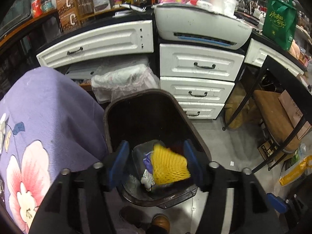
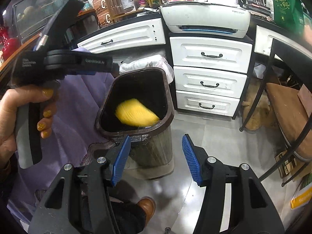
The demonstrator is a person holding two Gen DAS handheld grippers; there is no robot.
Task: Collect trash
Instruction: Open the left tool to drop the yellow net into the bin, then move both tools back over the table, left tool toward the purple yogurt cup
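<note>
Left tongs [image 1: 156, 163] stand released over the bin [image 1: 109, 117] so the yellow net [image 1: 169, 165] drops free inside it, clear of both pads, while right tongs [image 2: 156, 159] wait alongside, released and empty.

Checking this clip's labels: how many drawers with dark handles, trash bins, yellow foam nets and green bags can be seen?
Drawers with dark handles: 4, one wide and three stacked
Trash bin: 1
Yellow foam net: 1
Green bag: 1
Total: 7
</note>
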